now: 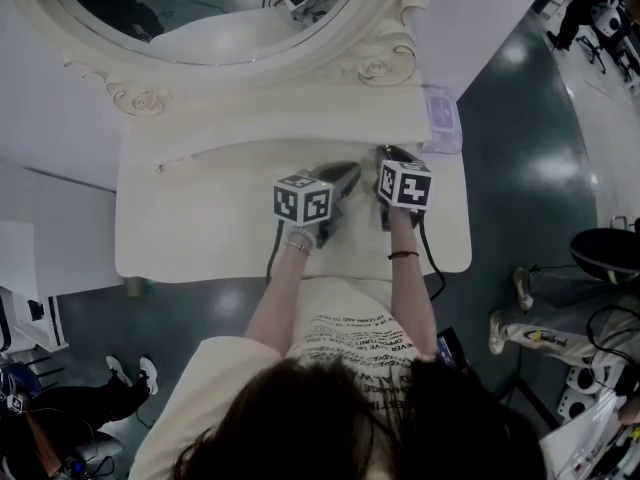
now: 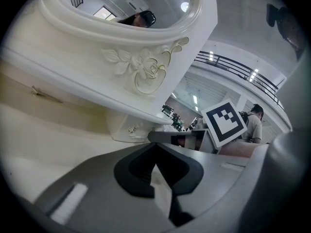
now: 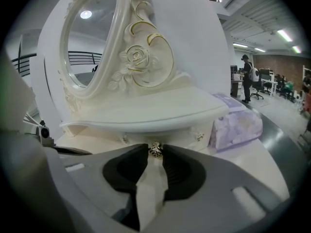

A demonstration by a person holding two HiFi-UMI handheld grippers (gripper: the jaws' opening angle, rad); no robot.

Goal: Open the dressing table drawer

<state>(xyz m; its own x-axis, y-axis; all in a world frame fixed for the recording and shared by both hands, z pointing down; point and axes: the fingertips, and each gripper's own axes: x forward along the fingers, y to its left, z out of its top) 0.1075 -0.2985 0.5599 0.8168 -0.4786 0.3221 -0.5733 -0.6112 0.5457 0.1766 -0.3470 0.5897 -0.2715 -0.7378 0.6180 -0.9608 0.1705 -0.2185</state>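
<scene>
The only container that belongs to the task is the drawer [image 3: 177,137], which is set beneath the curved shelf [image 3: 146,113] at the back of the dressing table [image 1: 190,228]. It is seen closed, its front in line with the fronts beside it, so nothing of its inside can be made out. To the right, a lilac patterned pack [image 3: 236,125] is seen on the tabletop, close against the shelf's end.

The drawer front is cream like the rest of the table, plain and low, and a small round knob [image 3: 155,149] of gold and white is carried at its middle. The right gripper [image 3: 155,156] is pointed at this knob from the front: its jaws are part closed, and the knob is taken between their tips, with both tips laid against it. The left gripper [image 2: 155,148] is held just beside it over the tabletop, with its jaws brought together and nothing between them.

Above the shelf an oval mirror [image 3: 90,38] is framed in carved cream with a gilt-edged rose [image 3: 138,57]. The drawer is overhung by the shelf
</scene>
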